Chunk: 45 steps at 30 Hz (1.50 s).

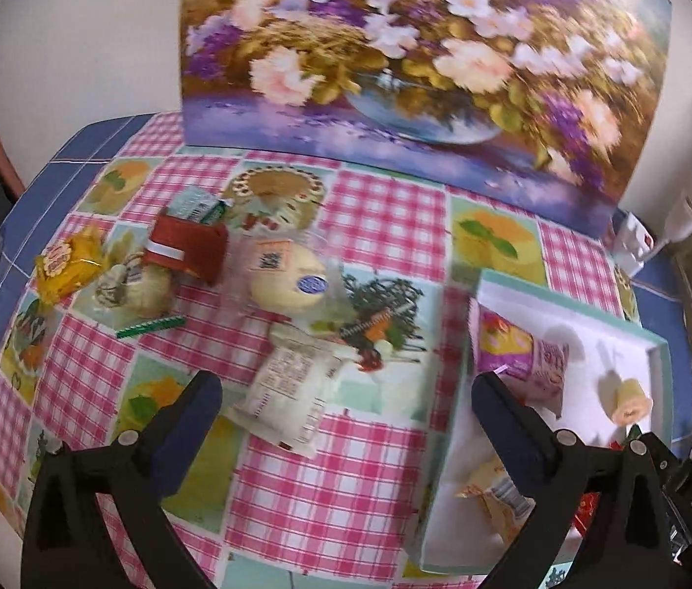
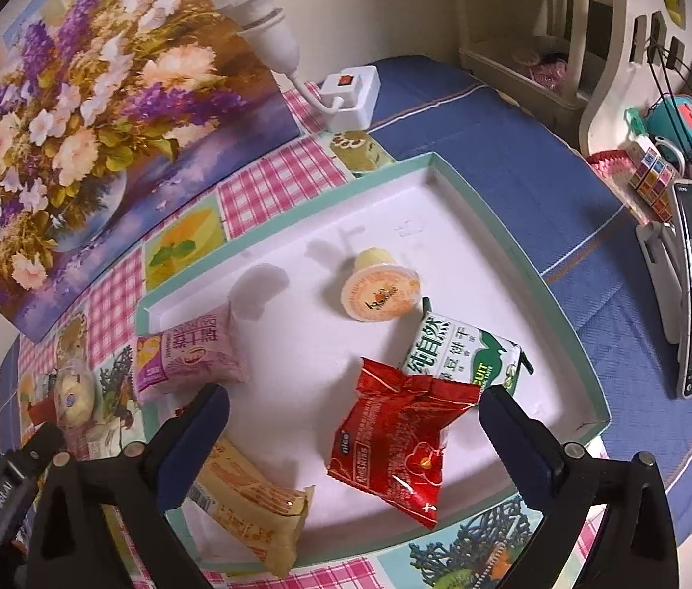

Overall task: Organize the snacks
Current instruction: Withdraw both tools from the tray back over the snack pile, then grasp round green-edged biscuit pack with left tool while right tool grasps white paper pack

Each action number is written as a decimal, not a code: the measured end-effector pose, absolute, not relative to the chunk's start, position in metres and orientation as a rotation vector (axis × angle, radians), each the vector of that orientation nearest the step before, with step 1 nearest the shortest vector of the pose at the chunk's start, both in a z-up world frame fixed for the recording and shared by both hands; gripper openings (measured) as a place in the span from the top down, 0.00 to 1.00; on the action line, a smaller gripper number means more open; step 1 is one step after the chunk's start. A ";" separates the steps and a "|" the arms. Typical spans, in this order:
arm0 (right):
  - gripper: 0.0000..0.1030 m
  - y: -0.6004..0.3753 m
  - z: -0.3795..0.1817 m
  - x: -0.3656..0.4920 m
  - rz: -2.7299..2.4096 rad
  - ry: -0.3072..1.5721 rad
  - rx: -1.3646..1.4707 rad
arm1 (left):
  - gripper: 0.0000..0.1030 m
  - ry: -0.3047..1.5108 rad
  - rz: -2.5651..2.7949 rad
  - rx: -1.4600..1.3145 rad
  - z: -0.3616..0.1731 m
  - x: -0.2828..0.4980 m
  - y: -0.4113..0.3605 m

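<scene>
Both my grippers, left (image 1: pixel 346 392) and right (image 2: pixel 353 405), hang spread wide and empty, a white snack packet (image 1: pixel 287 395) on the tablecloth (image 1: pixel 326 486) beside the tray (image 2: pixel 468 206), a red packet (image 2: pixel 397 446) at the tray's near edge.

Glossy foil red packet (image 2: pixel 397 446) (crinkled), matt tray (image 2: pixel 508 226)

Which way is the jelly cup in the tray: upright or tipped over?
Tipped over. In the right wrist view the jelly cup lies on its side on the tray, its round foil lid facing the camera.
</scene>
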State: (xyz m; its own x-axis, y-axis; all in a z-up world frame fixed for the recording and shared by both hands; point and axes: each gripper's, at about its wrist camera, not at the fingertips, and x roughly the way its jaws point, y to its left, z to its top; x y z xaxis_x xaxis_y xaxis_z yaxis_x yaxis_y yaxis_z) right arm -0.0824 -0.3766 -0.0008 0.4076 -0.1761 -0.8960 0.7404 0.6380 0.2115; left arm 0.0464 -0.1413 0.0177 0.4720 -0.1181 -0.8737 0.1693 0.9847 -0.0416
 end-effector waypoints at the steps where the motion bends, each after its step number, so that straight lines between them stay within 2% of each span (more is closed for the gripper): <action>1: 0.00 -0.376 0.000 -0.082 -0.633 0.987 0.665 | 0.01 1.060 -0.166 0.048 0.019 0.048 -0.137; 14: 0.00 -0.358 0.014 -0.072 -0.615 0.968 0.616 | 0.01 1.033 -0.028 -0.094 0.038 0.067 -0.070; 30: 0.00 -0.281 0.029 -0.029 -0.450 0.952 0.488 | 0.01 1.006 0.116 -0.145 0.046 0.085 0.012; 45: 0.00 -0.213 0.016 0.015 -0.299 0.979 0.441 | 0.01 1.021 0.155 -0.139 0.038 0.101 0.062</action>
State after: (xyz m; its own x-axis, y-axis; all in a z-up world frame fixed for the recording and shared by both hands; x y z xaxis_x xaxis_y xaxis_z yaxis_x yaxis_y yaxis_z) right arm 0.0152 -0.2132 0.0163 0.5284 -0.0464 -0.8477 0.4349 0.8724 0.2233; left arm 0.1013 0.0621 0.0384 0.5130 0.0637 -0.8560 -0.1930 0.9803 -0.0427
